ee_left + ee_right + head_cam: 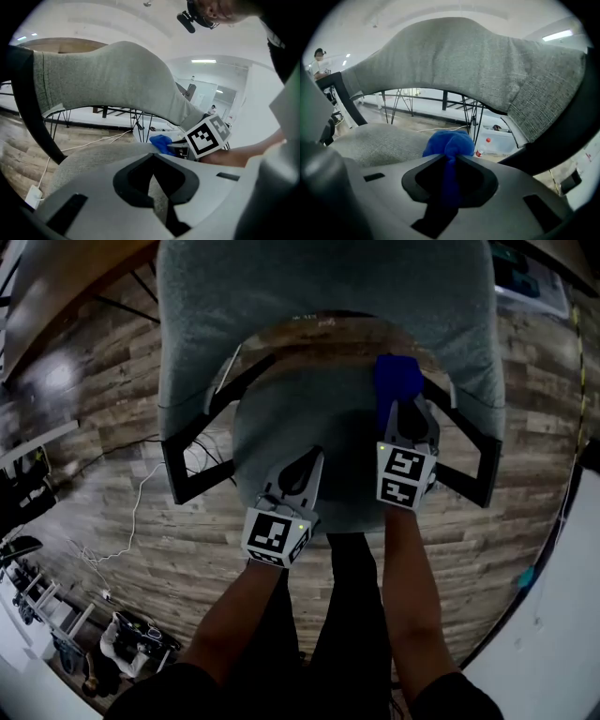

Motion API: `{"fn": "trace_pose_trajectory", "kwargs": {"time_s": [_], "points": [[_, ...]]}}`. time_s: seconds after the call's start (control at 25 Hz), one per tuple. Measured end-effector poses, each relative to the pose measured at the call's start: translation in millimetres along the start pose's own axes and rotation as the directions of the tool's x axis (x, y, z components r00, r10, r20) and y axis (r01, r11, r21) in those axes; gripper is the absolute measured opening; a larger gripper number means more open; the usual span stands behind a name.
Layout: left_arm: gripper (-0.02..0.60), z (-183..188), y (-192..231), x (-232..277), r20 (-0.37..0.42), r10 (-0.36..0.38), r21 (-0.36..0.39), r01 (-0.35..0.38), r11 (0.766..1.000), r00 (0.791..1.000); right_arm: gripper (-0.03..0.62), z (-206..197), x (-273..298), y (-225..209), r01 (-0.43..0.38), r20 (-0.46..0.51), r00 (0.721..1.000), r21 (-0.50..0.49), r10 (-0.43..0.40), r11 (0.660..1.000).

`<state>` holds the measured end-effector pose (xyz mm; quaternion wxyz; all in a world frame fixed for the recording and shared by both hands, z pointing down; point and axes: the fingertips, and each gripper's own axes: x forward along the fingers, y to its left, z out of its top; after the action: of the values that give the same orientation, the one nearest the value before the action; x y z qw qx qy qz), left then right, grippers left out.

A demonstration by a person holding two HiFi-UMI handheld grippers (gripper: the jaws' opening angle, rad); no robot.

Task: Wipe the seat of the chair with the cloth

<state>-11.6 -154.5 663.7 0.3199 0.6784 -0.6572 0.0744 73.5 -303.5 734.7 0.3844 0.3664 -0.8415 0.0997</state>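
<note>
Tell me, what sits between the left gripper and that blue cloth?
Nothing but bare grey chair seat. The head view shows it stretching from the left gripper to the blue cloth, pinched in the right gripper.

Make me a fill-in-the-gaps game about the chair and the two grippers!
1. The right gripper pinches a cloth whose colour is ____.
2. The left gripper has its fingers shut, and between them there is ____.
3. The chair is covered in fabric of the colour ____.

Missing words: blue; nothing; grey.
</note>
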Motion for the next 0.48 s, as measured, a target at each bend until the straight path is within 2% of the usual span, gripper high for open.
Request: {"fn": "trace_pose_trajectory", "kwargs": {"time_s": [0.12, 0.36, 0.48], "points": [[-0.002, -0.4, -2.6, -1.5, 0.008, 0.030, 0.005, -0.030, 1.000, 1.000, 0.080, -2.8, -1.9, -9.0, 0.007, -0.001, 1.000, 0.011, -0.006, 1.000], [-0.002, 3.4, 16.8, -5.5, 0.045, 0.109, -0.084, -0.105, 0.991, 0.993, 0.077, 4.0, -10.7, -9.6, -0.015, 0.067, 0.998, 0.046, 0.012, 0.999], [-0.002, 1.5, 21.2, -9.4, 0.051, 0.103, -0.097, -0.098, 0.990, 0.993, 0.075, 13.4, -20.1, -0.2, -0.023, 0.111, 0.994, 0.052, 0.018, 0.998]]}}
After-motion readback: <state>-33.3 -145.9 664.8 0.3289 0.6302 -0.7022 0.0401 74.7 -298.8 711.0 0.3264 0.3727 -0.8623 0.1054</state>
